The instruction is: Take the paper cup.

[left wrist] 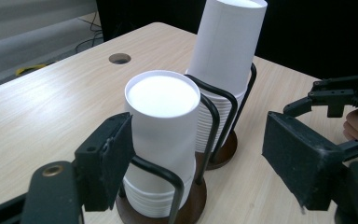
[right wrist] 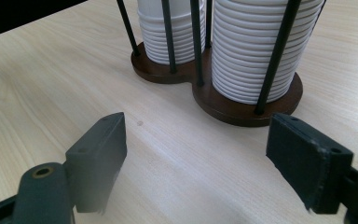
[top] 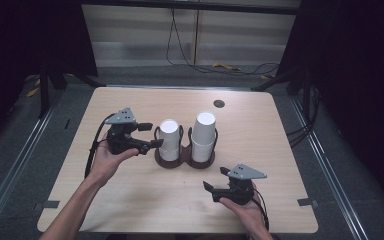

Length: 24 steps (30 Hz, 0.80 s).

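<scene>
Two stacks of upside-down white paper cups stand in a black wire holder with a brown double base (top: 185, 162) at the table's middle. The left stack (top: 169, 137) is shorter than the right stack (top: 203, 132). My left gripper (top: 152, 135) is open, its jaws level with the left stack's top cup (left wrist: 162, 98) and close beside it, holding nothing. The taller stack (left wrist: 226, 42) rises behind. My right gripper (top: 215, 178) is open over bare table in front of the holder, a short way from its base (right wrist: 223, 105) and the nearer stack (right wrist: 256, 46).
A small round hole (top: 219, 103) sits in the wooden tabletop (top: 130, 200) behind the cups. Cables lie on the floor beyond the far edge. Dark curtains and metal rails flank the table. My right gripper (left wrist: 326, 95) shows past the stacks in the left gripper view.
</scene>
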Each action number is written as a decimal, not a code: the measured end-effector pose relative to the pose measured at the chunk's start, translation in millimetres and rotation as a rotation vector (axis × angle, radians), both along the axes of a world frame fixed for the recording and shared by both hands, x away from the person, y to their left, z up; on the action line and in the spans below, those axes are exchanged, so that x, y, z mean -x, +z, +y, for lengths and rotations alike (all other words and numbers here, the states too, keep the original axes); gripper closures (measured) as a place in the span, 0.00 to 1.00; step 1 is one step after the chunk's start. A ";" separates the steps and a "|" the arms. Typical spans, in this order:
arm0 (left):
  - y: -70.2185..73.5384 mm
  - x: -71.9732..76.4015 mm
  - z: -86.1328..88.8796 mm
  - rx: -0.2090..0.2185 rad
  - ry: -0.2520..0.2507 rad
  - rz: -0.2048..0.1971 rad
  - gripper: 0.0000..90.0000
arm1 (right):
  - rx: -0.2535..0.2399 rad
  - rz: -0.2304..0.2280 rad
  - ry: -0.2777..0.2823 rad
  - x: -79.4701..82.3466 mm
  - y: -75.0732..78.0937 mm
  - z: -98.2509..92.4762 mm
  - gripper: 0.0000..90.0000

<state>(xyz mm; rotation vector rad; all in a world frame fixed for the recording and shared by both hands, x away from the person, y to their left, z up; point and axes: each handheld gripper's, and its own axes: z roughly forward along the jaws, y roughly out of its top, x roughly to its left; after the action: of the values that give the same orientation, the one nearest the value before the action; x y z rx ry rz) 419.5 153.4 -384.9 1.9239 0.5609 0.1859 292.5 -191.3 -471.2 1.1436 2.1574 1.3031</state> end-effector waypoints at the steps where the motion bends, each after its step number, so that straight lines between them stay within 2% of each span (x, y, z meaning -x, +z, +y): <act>1: 0.1 -2.0 -0.7 -0.011 0.001 0.004 0.27 | 0.001 0.001 0.002 0.0 -0.1 0.0 0.22; 2: 0.7 -6.5 -2.1 -0.049 0.004 -0.006 0.26 | 0.002 0.003 0.002 0.3 0.0 0.2 0.22; 8: 3.7 -15.3 -8.0 -0.068 -0.004 0.013 0.25 | -0.001 0.003 0.007 -0.1 0.1 0.4 0.23; 9: 5.7 -19.5 -12.7 -0.110 -0.002 0.009 0.25 | 0.001 0.005 0.006 -0.2 -0.1 0.6 0.23; 11: 6.3 -20.7 -14.7 -0.112 0.006 0.010 0.25 | 0.000 0.006 0.008 -0.3 -0.2 0.5 0.23; 13: 8.1 -23.3 -19.3 -0.142 0.002 0.022 0.27 | 0.005 0.007 0.010 -0.7 -0.8 0.6 0.23; 15: 10.9 -25.6 -27.4 -0.184 -0.004 0.013 0.28 | 0.011 0.011 0.007 -0.7 -1.5 1.1 0.23; 16: 10.9 -25.6 -27.4 -0.184 -0.004 0.013 0.28 | 0.011 0.011 0.007 -0.7 -1.5 1.1 0.23; 17: 13.2 -28.7 -32.1 -0.210 -0.009 0.022 0.28 | 0.011 0.015 0.010 -1.1 -2.1 1.5 0.23; 21: 17.3 -34.5 -38.1 -0.242 -0.002 0.049 0.22 | 0.008 0.017 0.016 -0.4 -2.4 2.1 0.23; 22: 18.3 -37.1 -39.8 -0.252 -0.013 0.059 0.22 | 0.008 0.017 0.016 -0.4 -2.4 2.1 0.23; 24: 21.3 -39.1 -44.5 -0.290 -0.008 0.075 0.22 | 0.005 0.018 0.018 -0.4 -2.3 1.1 0.23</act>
<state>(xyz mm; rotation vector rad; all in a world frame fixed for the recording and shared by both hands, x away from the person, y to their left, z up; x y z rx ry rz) 458.6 108.8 -363.6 2.2216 0.6016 0.1988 292.9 -190.2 -473.5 1.1403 2.1876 1.2991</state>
